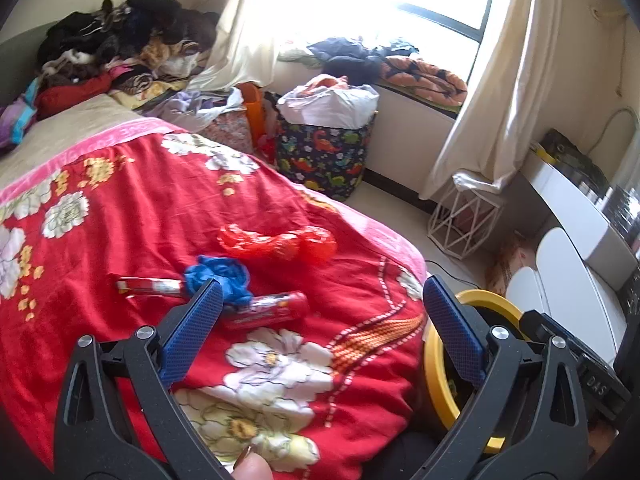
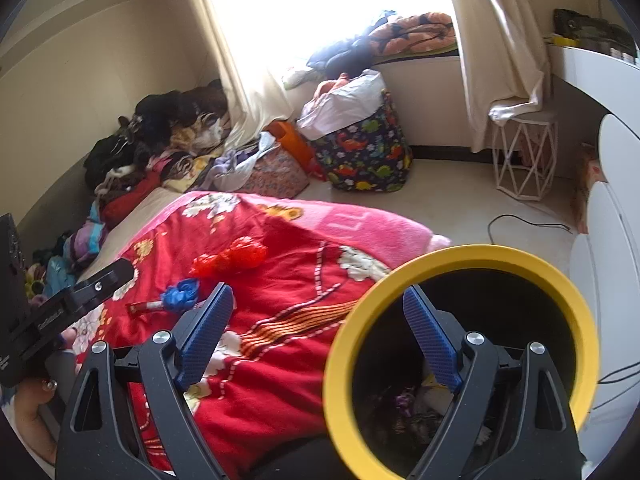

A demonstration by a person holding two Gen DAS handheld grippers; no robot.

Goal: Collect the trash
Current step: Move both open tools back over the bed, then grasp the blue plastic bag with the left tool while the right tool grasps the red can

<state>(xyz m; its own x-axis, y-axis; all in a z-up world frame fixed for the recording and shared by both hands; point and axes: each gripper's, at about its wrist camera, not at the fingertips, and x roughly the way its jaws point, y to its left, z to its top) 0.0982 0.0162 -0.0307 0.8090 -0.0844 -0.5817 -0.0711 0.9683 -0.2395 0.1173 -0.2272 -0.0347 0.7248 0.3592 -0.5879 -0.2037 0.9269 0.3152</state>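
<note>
Trash lies on the red flowered blanket point(image 1: 120, 208): a crumpled red plastic bag point(image 1: 276, 242), a crumpled blue scrap point(image 1: 220, 276), a red snack wrapper point(image 1: 264, 310) and a thin red-and-white wrapper point(image 1: 148, 286). My left gripper point(image 1: 322, 294) is open and empty just above the blanket, its left fingertip beside the blue scrap. A yellow-rimmed black bin point(image 2: 464, 260) stands beside the bed with litter inside. My right gripper point(image 2: 316, 300) is open and empty, its right finger over the bin mouth. The red bag point(image 2: 230, 258) and blue scrap point(image 2: 182, 294) also show in the right wrist view.
Piled clothes point(image 1: 120, 44) lie at the bed's far end. A dinosaur-print hamper point(image 1: 324, 152) and a white wire stool point(image 1: 464, 220) stand on the floor by the window. White furniture point(image 1: 568, 280) is at right. A black cable point(image 2: 520, 222) lies on the floor.
</note>
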